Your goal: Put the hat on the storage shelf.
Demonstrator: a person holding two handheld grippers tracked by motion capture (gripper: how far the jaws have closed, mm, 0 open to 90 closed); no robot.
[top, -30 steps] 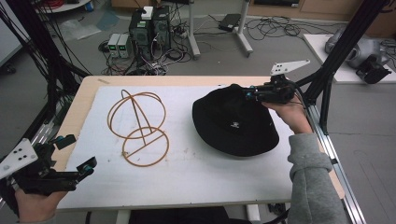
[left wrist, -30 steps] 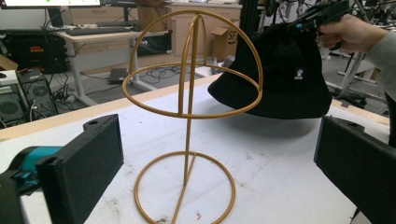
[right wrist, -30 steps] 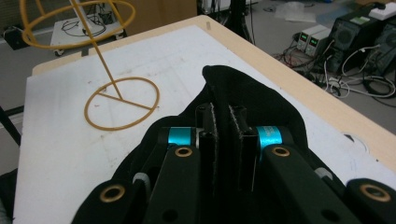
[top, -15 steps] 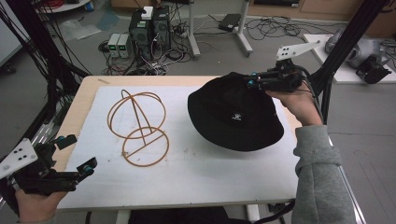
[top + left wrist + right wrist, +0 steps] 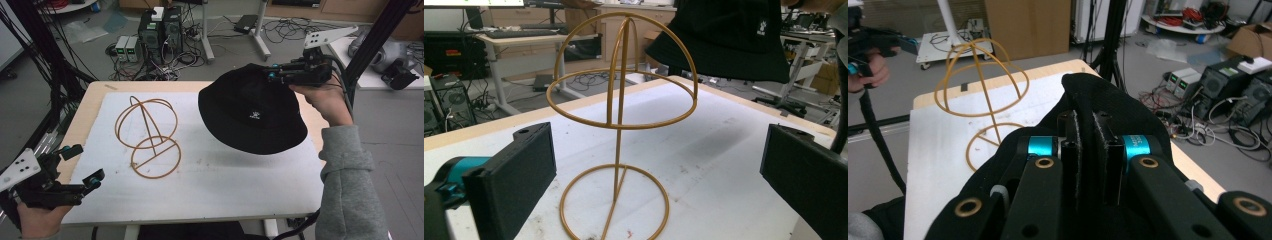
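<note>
Left gripper (image 5: 80,165): held by a hand at the near left corner of the table (image 5: 90,100), jaws spread wide with nothing between them; it points toward the wire stand.
Wire stand (image 5: 148,136): gold-coloured, upright on the white table cover left of centre; a ring base, a thin stem and a domed cage on top, all bare. In the left gripper view it stands framed between the two black jaws, apart from both.
Bucket hat (image 5: 252,115): black with a small white emblem, lifted clear of the table, right of the stand and apart from it.
Right gripper (image 5: 272,75): clamped on the hat's far edge, fabric pinched between its jaws in the right gripper view.
</note>
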